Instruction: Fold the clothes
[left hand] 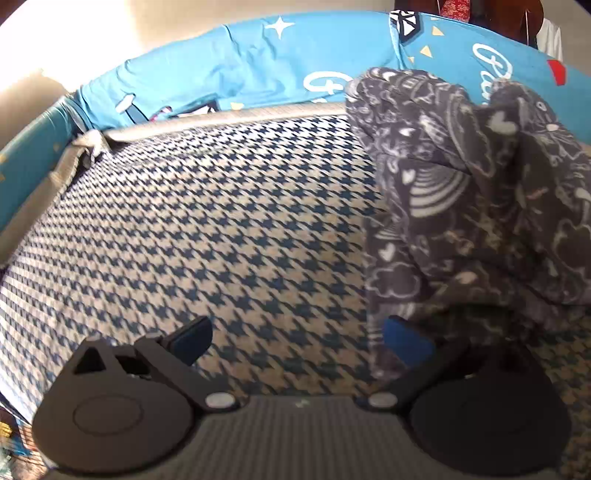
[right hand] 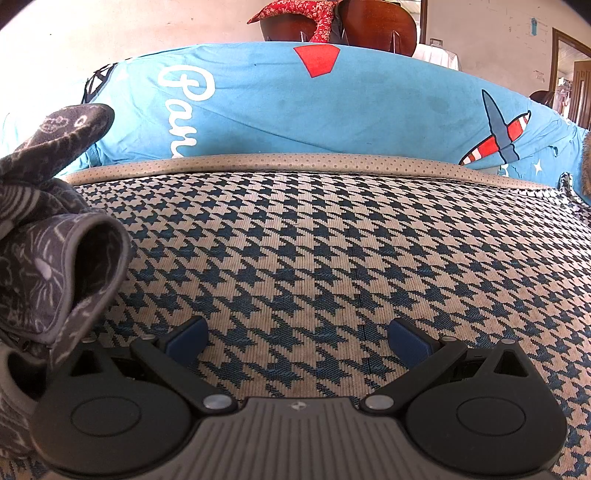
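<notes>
A dark grey garment with white doodle prints (left hand: 465, 199) lies bunched on the houndstooth surface (left hand: 207, 221), filling the right side of the left wrist view. My left gripper (left hand: 299, 339) is open; its right finger sits against the garment's lower edge, its left finger over bare surface. In the right wrist view the same garment (right hand: 55, 236) is heaped at the far left, a rolled hem facing the camera. My right gripper (right hand: 297, 339) is open over the bare houndstooth surface (right hand: 332, 240), to the right of the garment, with nothing between its fingers.
A blue printed cushion or padded rail (right hand: 295, 107) runs along the far edge behind a beige piped border (right hand: 295, 162), and curves round the left side (left hand: 33, 155). Dark wooden furniture with a red cloth (right hand: 332, 18) stands beyond it.
</notes>
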{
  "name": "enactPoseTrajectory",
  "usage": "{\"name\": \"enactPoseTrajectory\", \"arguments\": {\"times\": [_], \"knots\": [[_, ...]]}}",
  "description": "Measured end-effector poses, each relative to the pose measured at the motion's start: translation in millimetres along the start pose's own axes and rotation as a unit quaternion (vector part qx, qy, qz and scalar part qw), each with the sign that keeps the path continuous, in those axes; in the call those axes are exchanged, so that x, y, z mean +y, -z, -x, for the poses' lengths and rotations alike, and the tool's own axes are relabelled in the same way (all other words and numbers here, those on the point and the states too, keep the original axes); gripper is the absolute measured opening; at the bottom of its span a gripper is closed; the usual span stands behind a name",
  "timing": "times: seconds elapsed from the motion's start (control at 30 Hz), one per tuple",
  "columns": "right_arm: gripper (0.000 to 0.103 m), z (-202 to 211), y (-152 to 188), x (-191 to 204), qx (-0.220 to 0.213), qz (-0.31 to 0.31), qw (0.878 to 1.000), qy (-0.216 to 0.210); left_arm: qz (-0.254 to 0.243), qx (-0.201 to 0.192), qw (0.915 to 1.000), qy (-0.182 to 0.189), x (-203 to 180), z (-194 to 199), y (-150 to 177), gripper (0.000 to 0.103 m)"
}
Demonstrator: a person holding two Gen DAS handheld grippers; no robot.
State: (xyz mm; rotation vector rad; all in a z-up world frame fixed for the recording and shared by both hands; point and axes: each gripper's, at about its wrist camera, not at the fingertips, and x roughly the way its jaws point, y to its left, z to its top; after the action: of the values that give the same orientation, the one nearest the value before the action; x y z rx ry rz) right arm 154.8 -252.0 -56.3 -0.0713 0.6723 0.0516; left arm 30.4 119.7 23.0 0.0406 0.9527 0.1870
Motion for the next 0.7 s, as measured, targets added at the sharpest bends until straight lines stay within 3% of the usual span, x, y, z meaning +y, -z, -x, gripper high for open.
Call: {"name": "enactPoseTrajectory", "arguments": {"times": [0.3, 0.7], "knots": [[0.103, 0, 0, 0, 0.0, 0.0, 1.0, 0.0, -0.028, 0.006, 0.9996, -0.001, -19, 4, 11, 0.103], [0.103, 1, 2, -1, 0.0, 0.0, 1.0, 0.001, -0.031, 0.015, 0.9994, 0.003, -14, 2, 13, 0.103]]}}
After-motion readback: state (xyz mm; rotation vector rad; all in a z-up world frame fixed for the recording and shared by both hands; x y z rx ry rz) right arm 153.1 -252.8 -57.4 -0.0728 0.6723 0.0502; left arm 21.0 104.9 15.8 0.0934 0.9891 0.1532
